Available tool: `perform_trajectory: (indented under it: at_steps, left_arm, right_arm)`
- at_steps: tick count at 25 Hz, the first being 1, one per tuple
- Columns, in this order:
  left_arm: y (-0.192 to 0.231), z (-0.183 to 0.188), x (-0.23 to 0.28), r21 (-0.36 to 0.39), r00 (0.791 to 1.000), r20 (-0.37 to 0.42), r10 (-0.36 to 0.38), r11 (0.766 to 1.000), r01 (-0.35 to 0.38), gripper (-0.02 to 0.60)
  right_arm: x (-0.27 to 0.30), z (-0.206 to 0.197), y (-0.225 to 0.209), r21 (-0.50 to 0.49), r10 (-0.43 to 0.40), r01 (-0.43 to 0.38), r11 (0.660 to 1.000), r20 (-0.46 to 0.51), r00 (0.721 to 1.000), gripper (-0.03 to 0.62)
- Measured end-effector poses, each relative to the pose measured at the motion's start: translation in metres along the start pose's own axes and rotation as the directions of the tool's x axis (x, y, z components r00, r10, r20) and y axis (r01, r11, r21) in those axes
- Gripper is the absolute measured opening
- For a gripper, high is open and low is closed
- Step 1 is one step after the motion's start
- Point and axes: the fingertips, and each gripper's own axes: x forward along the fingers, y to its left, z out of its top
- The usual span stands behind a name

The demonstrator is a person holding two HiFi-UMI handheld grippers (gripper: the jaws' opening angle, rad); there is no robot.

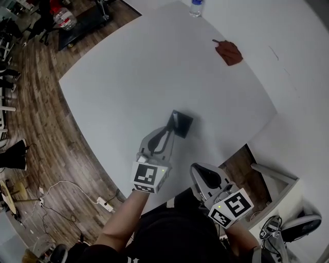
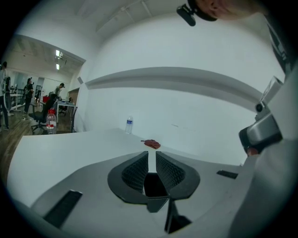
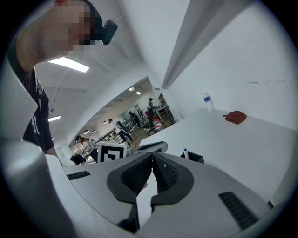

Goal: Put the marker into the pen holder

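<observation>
Left gripper (image 2: 152, 154) parted, empty; marker (image 3: 186, 153) stands in holder (image 1: 181, 124) at its 1 o'clock; right gripper (image 3: 152, 156) clenched.

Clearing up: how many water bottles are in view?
2. One clear bottle stands at the far edge of the table; a red-labelled bottle sits off it, far left.

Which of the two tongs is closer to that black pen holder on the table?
Left. The left tongs have their tips right beside the pen holder. The right tongs hang back at the table edge, well apart from it.
</observation>
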Motion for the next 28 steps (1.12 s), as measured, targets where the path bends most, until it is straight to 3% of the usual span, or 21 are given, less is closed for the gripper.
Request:
perform_trajectory:
  at_steps: [7,16,28]
  left_arm:
    - [-0.025,0.031,-0.047,0.005,0.999,0.01,-0.044,0.999,0.044,0.008]
    - [-0.057,0.065,-0.108,0.073,0.994,0.024,-0.106,0.992,0.104,0.005]
    - [-0.078,0.096,-0.18,0.074,0.984,0.119,-0.136,0.989,0.128,0.006]
  right_arm:
    - [-0.005,0.008,0.031,-0.077,0.012,-0.009,0.997,0.03,0.999,0.017]
    - [-0.018,0.019,0.066,-0.17,0.0,0.017,0.985,0.095,0.996,0.016]
    - [-0.039,0.026,0.12,-0.245,-0.002,0.039,0.969,0.149,0.989,0.015]
